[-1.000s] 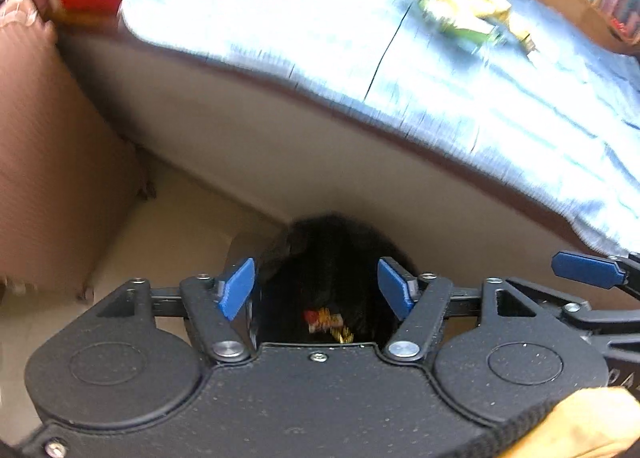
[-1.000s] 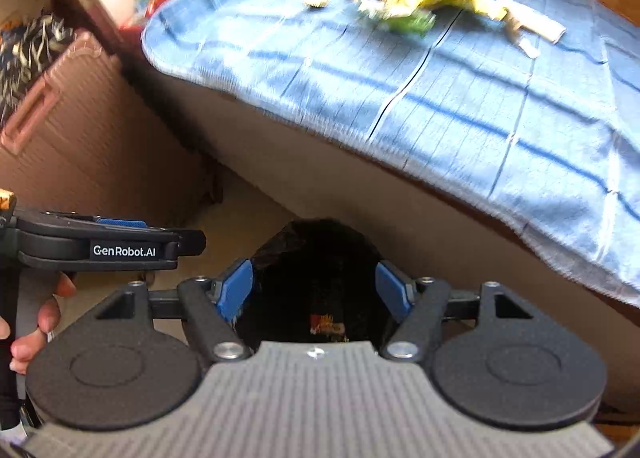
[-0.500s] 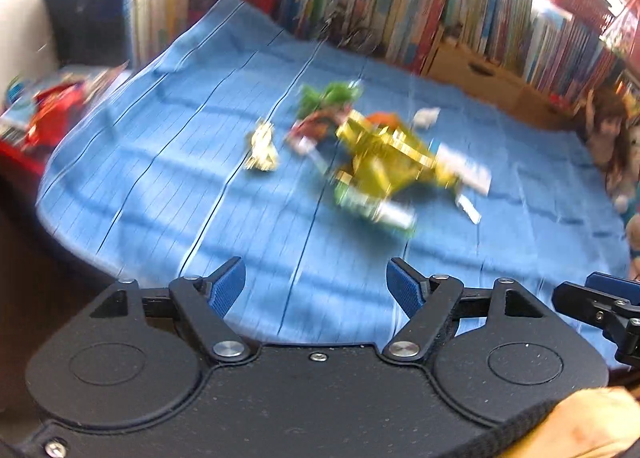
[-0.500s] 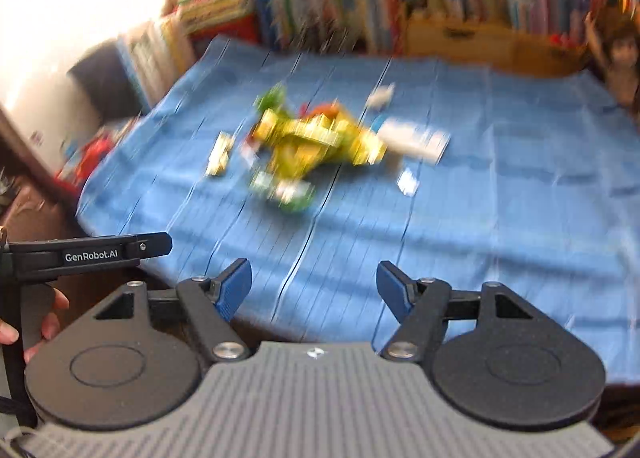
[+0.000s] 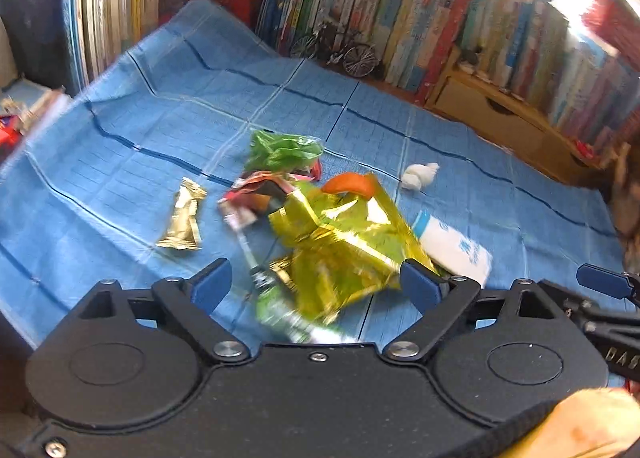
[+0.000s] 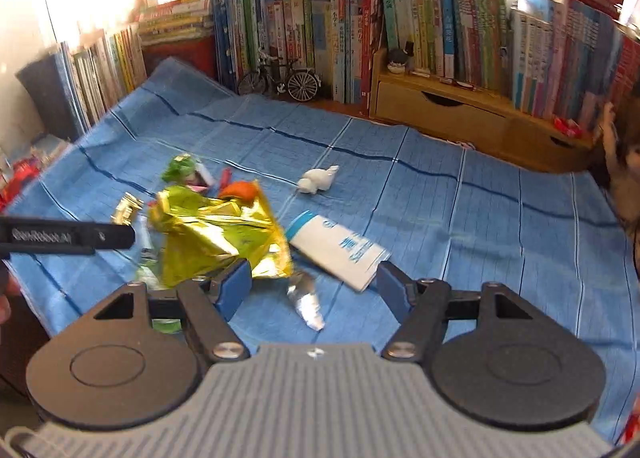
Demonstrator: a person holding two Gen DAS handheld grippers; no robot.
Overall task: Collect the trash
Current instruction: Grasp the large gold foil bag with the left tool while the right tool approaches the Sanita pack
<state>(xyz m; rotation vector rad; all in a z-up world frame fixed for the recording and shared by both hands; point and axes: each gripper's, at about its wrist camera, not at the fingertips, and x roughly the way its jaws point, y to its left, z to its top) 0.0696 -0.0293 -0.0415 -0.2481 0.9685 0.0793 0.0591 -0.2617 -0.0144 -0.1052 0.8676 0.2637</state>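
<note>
From the left wrist camera, the left gripper (image 5: 316, 285) hung spread wide and empty over the blue cloth (image 5: 120, 161), its fingers framing the near edge of the trash heap. The crumpled gold wrapper (image 5: 340, 242) sat dead ahead, a green wrapper (image 5: 282, 149) behind it, a small gold packet (image 5: 184, 217) off to the left and well apart, a white tissue ball (image 5: 418, 175) beyond to the right. A white tube (image 5: 452, 246) lay just beside the gold wrapper's right edge. The sensible play, it seemed, was to drop low onto the gold wrapper and pinch a raised fold rather than the flat foil, which would likely slip.

Over to the right wrist camera: the right gripper (image 6: 314, 284) was likewise open, holding nothing, with a silver scrap (image 6: 306, 302) lying between its fingers on the cloth. The white tube rested just ahead to the right, the gold wrapper touching the left finger's side of the frame. That little scrap looked the easiest pick: light and isolated.

The surface was a cloth-covered tabletop, softly wrinkled. Bookshelves (image 6: 400, 29) packed the back wall, a model bicycle (image 6: 280, 77) stood before them, and a wooden drawer unit (image 6: 460, 113) sat to the right.
</note>
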